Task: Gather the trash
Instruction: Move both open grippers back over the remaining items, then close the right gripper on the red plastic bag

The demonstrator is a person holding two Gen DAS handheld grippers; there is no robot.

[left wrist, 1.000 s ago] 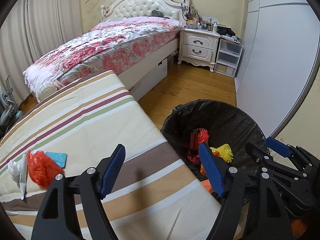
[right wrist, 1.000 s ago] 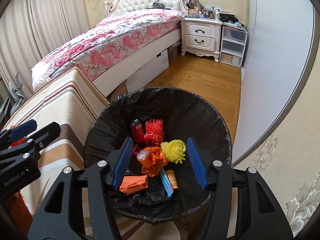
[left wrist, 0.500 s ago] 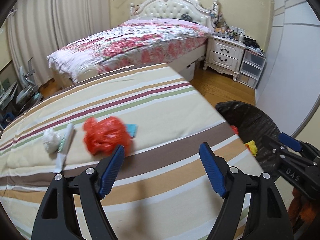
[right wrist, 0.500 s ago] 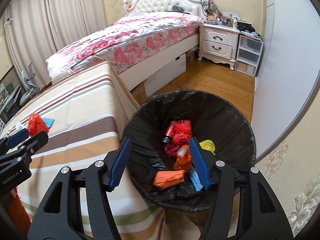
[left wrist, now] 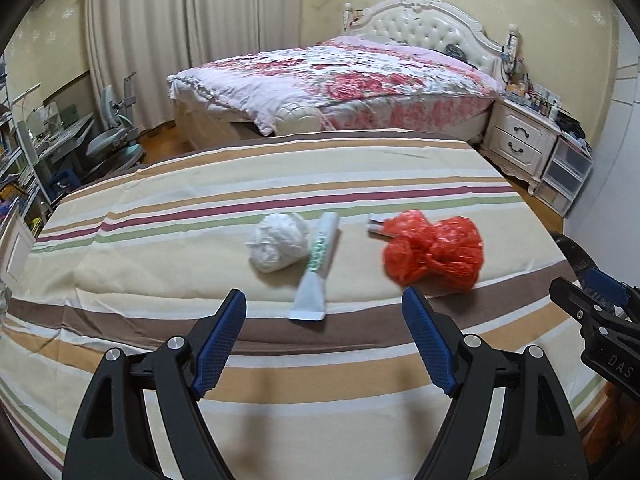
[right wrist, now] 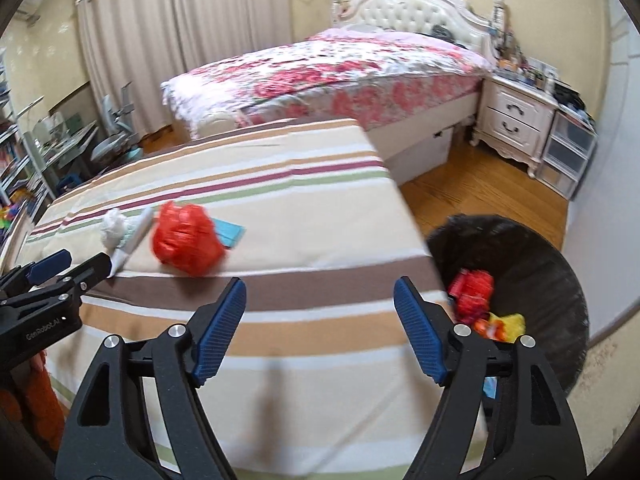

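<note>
On the striped cloth (left wrist: pixel 168 240) lie a crumpled white wad (left wrist: pixel 278 246), a white and green tube (left wrist: pixel 318 264), a crumpled red plastic bag (left wrist: pixel 434 254) and a blue packet (right wrist: pixel 230 232) behind the bag. My left gripper (left wrist: pixel 324 322) hovers just short of the tube, jaws opening, nothing between them. My right gripper (right wrist: pixel 320 314) hangs over the cloth between the red bag (right wrist: pixel 186 242) and the black-lined bin (right wrist: pixel 532 252), jaws opening and empty. The bin holds red, orange and yellow trash.
A bed with a floral cover (left wrist: pixel 340 76) stands behind the striped surface. A white nightstand (left wrist: pixel 520 138) and plastic drawers (left wrist: pixel 568 172) sit at the right. A desk and chair (left wrist: pixel 108 136) crowd the left. Wood floor (right wrist: pixel 472 196) lies between bed and bin.
Both grippers swung left from the bin towards the striped cloth. The right gripper's jaws widened and no longer frame the orange trash in the bin. The left gripper now faces the tube.
</note>
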